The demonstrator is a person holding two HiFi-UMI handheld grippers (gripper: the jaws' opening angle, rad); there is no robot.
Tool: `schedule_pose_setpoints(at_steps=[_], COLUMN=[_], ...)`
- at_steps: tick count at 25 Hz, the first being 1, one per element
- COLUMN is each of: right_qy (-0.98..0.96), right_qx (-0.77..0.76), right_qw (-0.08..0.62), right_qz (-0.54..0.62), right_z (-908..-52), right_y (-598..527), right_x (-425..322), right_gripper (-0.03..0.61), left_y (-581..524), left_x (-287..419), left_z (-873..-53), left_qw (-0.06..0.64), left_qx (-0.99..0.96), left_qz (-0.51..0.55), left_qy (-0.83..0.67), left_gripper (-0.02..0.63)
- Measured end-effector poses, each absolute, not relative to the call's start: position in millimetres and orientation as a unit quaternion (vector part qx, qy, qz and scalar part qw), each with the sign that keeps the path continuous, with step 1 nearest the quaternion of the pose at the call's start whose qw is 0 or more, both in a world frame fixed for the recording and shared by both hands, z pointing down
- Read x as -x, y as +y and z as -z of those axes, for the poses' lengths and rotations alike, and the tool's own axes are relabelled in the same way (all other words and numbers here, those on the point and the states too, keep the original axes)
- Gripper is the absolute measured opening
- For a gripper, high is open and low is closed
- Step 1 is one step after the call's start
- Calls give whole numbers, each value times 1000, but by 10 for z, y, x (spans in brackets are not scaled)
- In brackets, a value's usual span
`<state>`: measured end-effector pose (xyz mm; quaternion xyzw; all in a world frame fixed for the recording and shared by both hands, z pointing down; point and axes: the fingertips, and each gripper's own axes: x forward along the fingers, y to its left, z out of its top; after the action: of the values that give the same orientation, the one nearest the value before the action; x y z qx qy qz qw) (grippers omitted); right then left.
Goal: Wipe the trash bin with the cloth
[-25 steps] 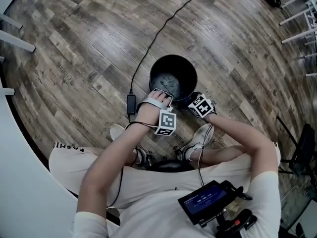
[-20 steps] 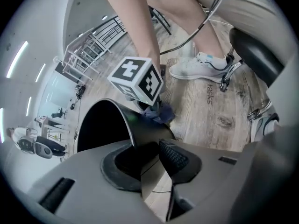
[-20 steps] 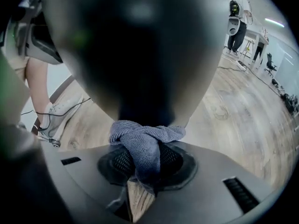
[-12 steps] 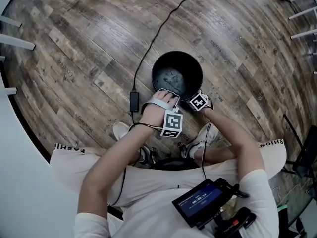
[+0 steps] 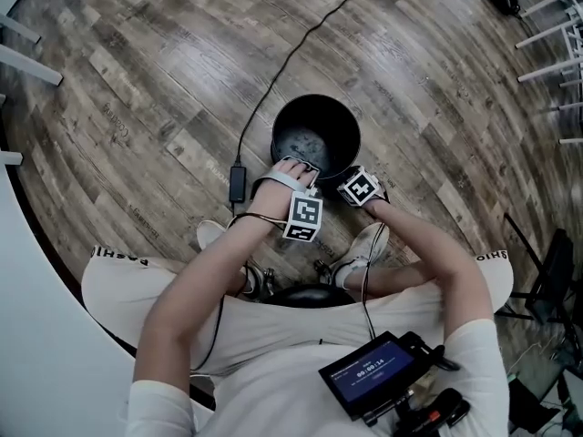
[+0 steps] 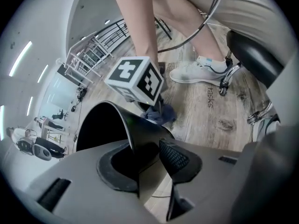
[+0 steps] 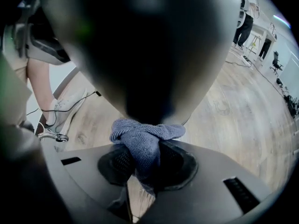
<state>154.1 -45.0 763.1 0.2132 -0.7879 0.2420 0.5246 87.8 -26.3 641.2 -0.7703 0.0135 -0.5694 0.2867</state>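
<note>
Right gripper [image 7: 145, 161] is clenched on a bunched-up blue-grey cloth [image 7: 145, 136]. The wad sticks out past the jaws and sits against the outside wall of the black bin [image 7: 140, 55], on the side nearest the person and a bit below the rim. Left gripper [image 6: 150, 155] is clamped over the bin's rim with the wall pinched between its jaws, so it looks like it's just steadying the thing.

Progress-wise, I'd say the wiping is under way but nowhere near done. The cloth is on one patch of the near outer wall, and nothing shows how much of the rest has been covered. From the head view the inside bottom looks blotchy, so I'd guess the inside, the rim and the far side are all left.

Room to move: the bin stands on the wood floor [image 5: 137, 80] just in front of the person's shoes [image 5: 372, 242], so the near side is cramped. A black cable [image 5: 291, 53] runs past the bin's left side, and its power brick [image 5: 237, 183] lies close by, which could snag if the bin gets turned or dragged that way. The far side and right are open floor, with chair legs [image 5: 547, 53] well apart.
</note>
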Motion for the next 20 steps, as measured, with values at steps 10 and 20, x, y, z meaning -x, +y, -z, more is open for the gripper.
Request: schedule_pose_setpoints(at_steps=[10, 20], right_qy=[-827, -839], right_qx=[-206, -255], right_qw=[481, 414], right_qz=[-205, -246], right_z=[-6520, -5963], right_y=[-283, -379], right_x=[-1487, -1303], right_gripper=[95, 95], left_y=[-343, -370], left_x=[-610, -509], left_z=[-6348, -6465], left_qw=[301, 339], left_qx=[747, 707], left_qz=[592, 619], left_qy=[36, 38], left_gripper=[173, 172])
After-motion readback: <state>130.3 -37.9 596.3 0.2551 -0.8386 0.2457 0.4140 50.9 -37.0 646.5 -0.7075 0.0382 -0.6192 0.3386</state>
